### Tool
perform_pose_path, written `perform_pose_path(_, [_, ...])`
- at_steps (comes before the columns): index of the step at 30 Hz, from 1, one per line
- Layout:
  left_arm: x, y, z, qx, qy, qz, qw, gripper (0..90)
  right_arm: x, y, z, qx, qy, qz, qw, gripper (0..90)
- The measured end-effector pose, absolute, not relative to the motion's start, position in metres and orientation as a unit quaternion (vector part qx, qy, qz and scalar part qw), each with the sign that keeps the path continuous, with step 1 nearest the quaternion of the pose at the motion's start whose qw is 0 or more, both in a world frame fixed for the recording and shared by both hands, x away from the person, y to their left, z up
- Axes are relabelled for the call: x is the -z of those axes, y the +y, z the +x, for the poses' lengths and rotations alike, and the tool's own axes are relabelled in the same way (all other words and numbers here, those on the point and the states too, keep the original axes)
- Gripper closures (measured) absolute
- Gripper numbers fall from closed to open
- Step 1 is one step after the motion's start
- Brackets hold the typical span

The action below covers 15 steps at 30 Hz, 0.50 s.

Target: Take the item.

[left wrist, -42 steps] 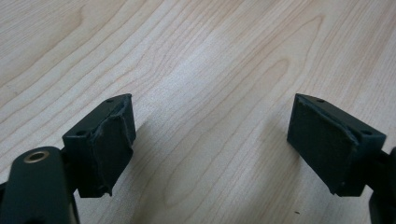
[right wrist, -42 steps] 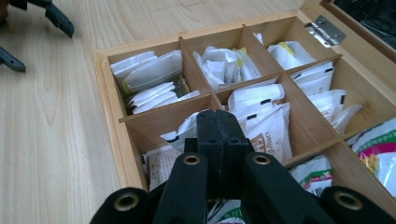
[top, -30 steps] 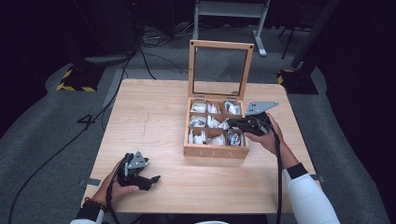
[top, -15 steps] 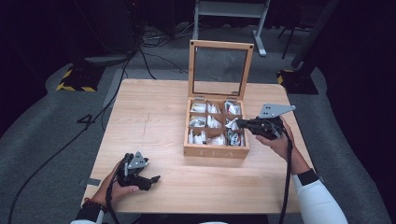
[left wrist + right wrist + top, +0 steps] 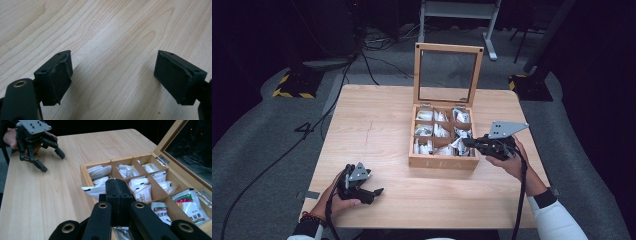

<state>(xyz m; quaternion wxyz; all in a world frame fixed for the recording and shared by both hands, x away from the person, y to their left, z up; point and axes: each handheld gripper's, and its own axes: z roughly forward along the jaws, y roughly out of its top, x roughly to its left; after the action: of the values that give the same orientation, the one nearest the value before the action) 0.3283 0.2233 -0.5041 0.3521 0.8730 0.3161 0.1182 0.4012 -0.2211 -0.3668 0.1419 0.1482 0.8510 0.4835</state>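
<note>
A wooden tea box (image 5: pixel 442 162) stands open right of the table's middle, its compartments (image 5: pixel 150 173) filled with white sachets. My right gripper (image 5: pixel 467 142) hovers over the box's near right corner. Its jaws are shut on a white tea sachet (image 5: pixel 458 145), which sticks out sideways from the gripper (image 5: pixel 116 185) as a white sachet (image 5: pixel 93 190) with a dark edge mark. At the front left corner my left gripper (image 5: pixel 374 192) rests on the table, held still. The left gripper (image 5: pixel 112 77) is open, with only bare wood between the jaws.
The box's glass-paned lid (image 5: pixel 448 47) stands upright at its far side. From the right gripper view the left gripper (image 5: pixel 52 162) shows far off on the light wooden table (image 5: pixel 377 130). Cables and a stand's feet lie on the grey floor (image 5: pixel 262 140) beyond.
My right gripper has drawn back from over the box's middle toward its near right corner and risen slightly, the sachet coming with it. The left gripper has kept still.
</note>
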Motion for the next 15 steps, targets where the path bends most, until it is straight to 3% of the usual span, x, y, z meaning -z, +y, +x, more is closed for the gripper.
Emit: perform_pose_path(15, [0.504,0.223,0.328,-0.118,0.316,0.873,0.352,15.8,0.386,-0.209,0.38,-0.464,0.87,0.12,0.112,90.0])
